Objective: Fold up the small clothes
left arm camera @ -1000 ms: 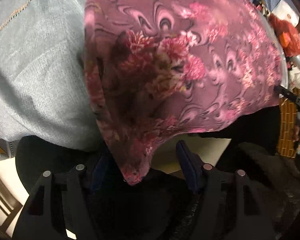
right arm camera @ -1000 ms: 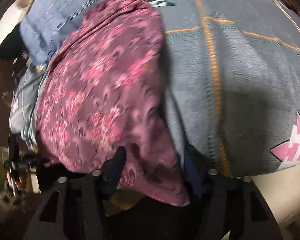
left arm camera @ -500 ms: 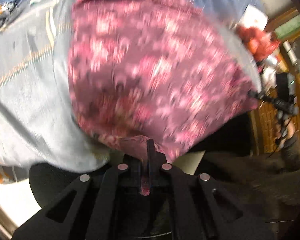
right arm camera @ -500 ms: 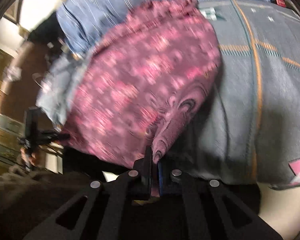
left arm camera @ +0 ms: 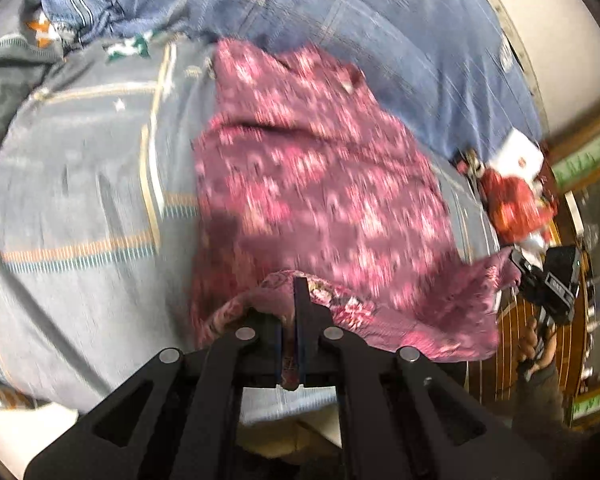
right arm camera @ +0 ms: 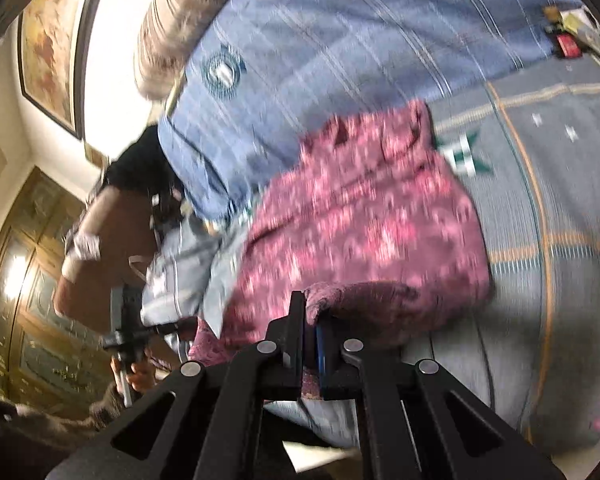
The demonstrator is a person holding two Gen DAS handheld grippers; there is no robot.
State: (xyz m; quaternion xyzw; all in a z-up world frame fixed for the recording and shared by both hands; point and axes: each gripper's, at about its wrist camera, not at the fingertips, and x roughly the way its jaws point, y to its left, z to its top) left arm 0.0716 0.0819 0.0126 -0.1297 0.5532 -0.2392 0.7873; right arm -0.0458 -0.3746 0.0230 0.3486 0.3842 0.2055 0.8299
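A maroon garment with a pink floral print (left arm camera: 316, 184) lies on a grey bedspread (left arm camera: 84, 184). My left gripper (left arm camera: 290, 308) is shut on its near left corner, and the cloth bunches over the fingers. In the right wrist view the same garment (right arm camera: 364, 220) spreads ahead, and my right gripper (right arm camera: 310, 320) is shut on its near right corner. Both near corners hang lifted off the bed while the far part of the garment rests on it. Each view catches the other gripper at the frame's edge, held by a hand (left arm camera: 540, 344).
A blue striped blanket (left arm camera: 380, 28) lies beyond the garment. Red packets and a white box (left arm camera: 516, 184) sit at the bed's right. A pale blue cloth (right arm camera: 184, 264) lies left of the garment. A framed picture (right arm camera: 48, 40) hangs on the wall, above a wooden door (right arm camera: 16, 280).
Both grippers went from open around the garment's near corners to shut on them, then rose and tipped up, lifting the near edge so more of the bed shows.
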